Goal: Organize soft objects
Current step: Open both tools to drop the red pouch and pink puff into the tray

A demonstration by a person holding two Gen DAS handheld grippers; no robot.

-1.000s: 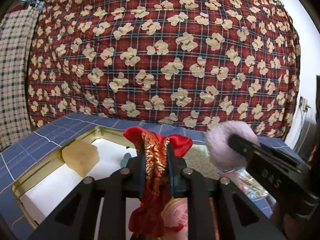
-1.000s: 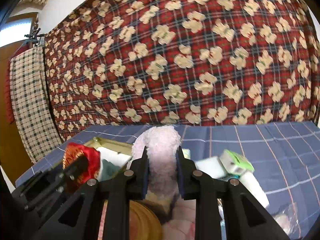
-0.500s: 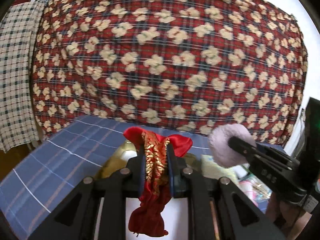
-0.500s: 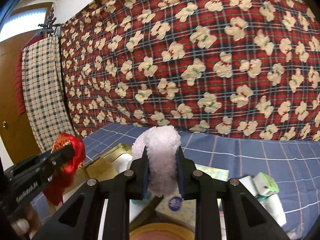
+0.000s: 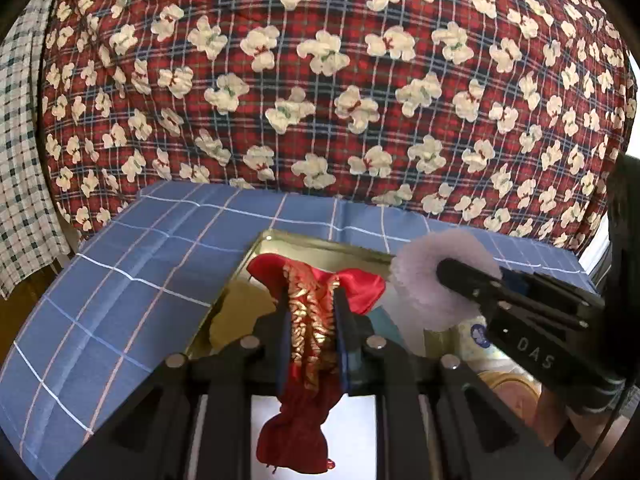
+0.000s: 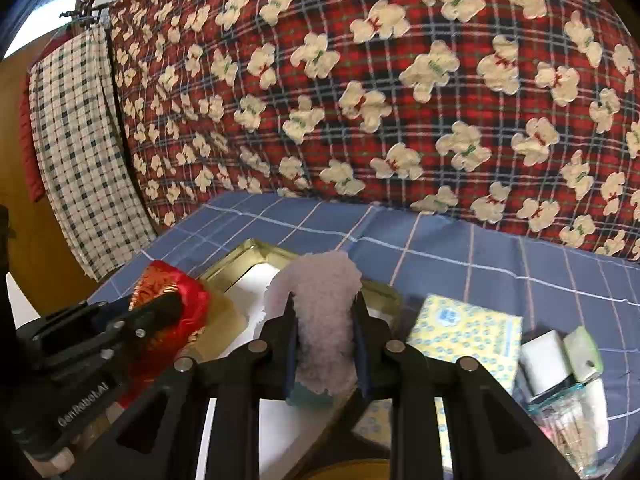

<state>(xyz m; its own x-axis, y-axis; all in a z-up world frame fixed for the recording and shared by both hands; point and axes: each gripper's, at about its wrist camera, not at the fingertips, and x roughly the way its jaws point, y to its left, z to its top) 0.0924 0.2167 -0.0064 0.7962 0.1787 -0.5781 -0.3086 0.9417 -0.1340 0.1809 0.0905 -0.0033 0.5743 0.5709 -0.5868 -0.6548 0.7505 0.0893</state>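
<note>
The left gripper [image 5: 310, 312] is clamped on a red satin pouch with gold embroidery [image 5: 308, 344], which hangs limp between its jaws above a gold-rimmed tray [image 5: 320, 242]. The right gripper [image 6: 324, 336] squeezes a fluffy pale lilac puff [image 6: 320, 320], also over the tray. Both are held close together above a blue checked cloth [image 6: 500, 264]. To the right lie a yellow tissue pack [image 6: 464, 332] and what may be small sponges [image 6: 560, 354]. A red teddy-bear blanket [image 5: 340, 80] hangs behind.

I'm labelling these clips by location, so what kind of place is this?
Probably a room in a home, set up for recording. A red plaid bear-print blanket hangs as a backdrop, a checked cloth hangs beside a wooden door, and a blue checked cloth covers the work surface.
</note>
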